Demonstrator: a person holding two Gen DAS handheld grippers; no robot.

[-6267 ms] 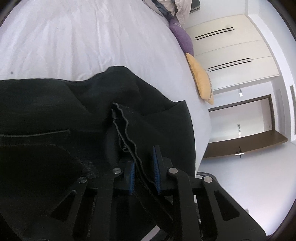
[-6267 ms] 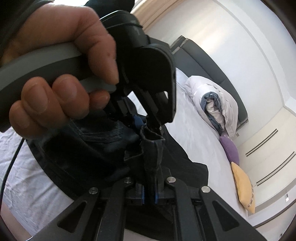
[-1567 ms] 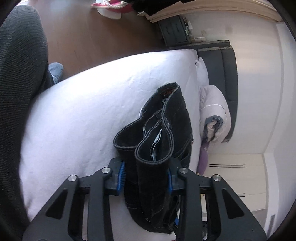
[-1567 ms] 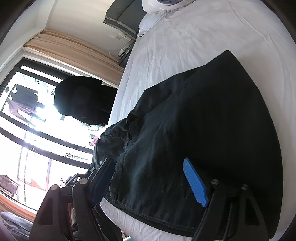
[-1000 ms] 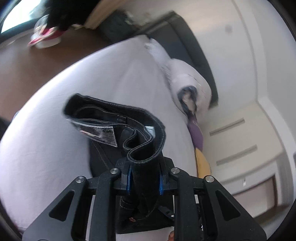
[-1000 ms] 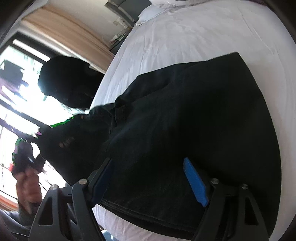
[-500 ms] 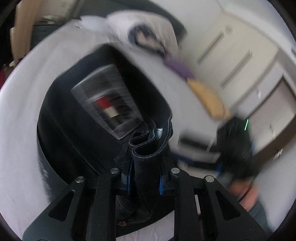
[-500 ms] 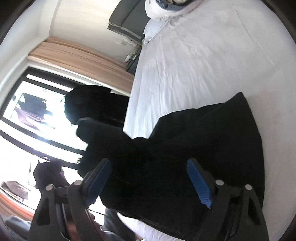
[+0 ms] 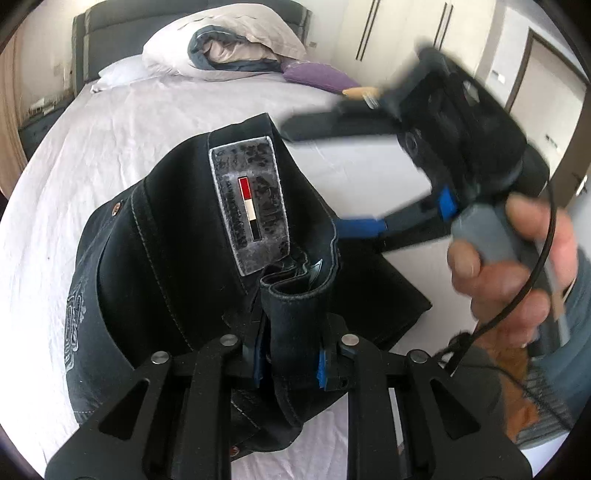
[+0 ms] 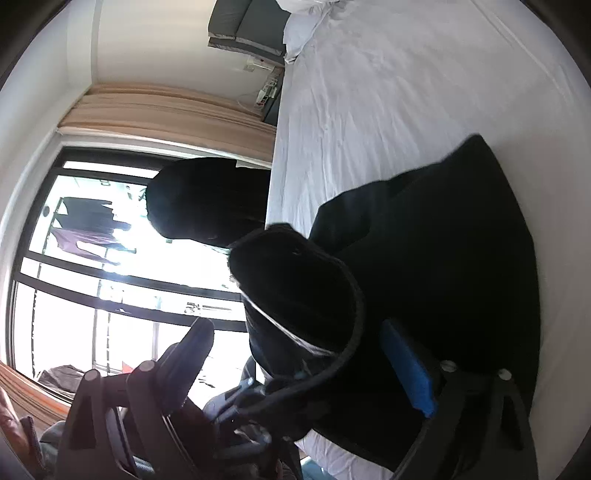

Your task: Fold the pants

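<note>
Dark denim pants [image 9: 177,236] lie partly folded on a white bed [image 9: 110,122], waistband with a grey patch label [image 9: 251,199] facing up. My left gripper [image 9: 290,365] is shut on a bunched fold of the waistband and holds it lifted. My right gripper [image 10: 299,354] is open, its blue pads wide apart, over the near edge of the pants [image 10: 443,258]. In the left wrist view the right gripper [image 9: 376,177] hovers, blurred, just right of the waistband, held by a hand.
Pillows and a rolled duvet [image 9: 225,44] lie at the bed's head, with a purple cushion [image 9: 317,75] beside them. Wardrobe doors [image 9: 406,33] stand behind. A bright window [image 10: 92,266] and curtains [image 10: 166,114] are on the bed's side.
My left gripper has swung the held waistband round over the bed, so the label now faces up. My right gripper stays open and has come close beside the left.
</note>
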